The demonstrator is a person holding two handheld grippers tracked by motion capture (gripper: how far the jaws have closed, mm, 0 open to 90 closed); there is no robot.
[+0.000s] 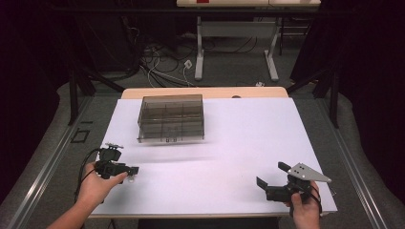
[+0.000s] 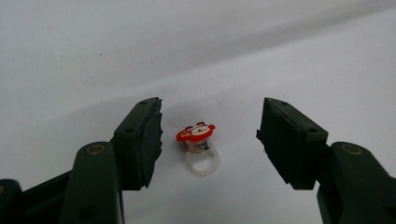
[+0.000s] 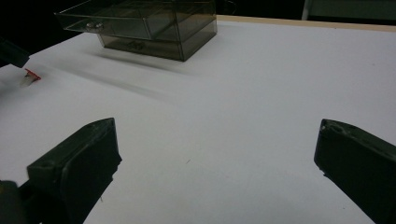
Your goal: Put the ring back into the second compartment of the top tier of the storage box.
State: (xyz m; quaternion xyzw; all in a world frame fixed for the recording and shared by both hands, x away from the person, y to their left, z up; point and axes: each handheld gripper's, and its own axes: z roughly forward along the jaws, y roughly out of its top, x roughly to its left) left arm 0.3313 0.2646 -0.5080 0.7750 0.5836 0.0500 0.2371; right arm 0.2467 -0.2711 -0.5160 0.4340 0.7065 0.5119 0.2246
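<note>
Your left gripper point(image 2: 208, 140) stands wide open around the small red-topped ring point(image 2: 199, 145), which lies on the white counter point(image 1: 239, 143), ungrasped. Your right gripper point(image 3: 217, 163) waits spread and empty. The clear drawer box point(image 1: 171, 118) sits well apart; everything remains to do.

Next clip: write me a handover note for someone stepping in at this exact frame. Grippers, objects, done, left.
Left gripper: open, jaws either side of the small toy ring with a red top, not closed on it.
Right gripper: open, holding nothing, low over the white table at its near right.
Clear drawer box: far centre-left of the table, drawers look shut.
Done: nothing picked up.
Left: probably grasp the ring; where it goes is not given.
</note>
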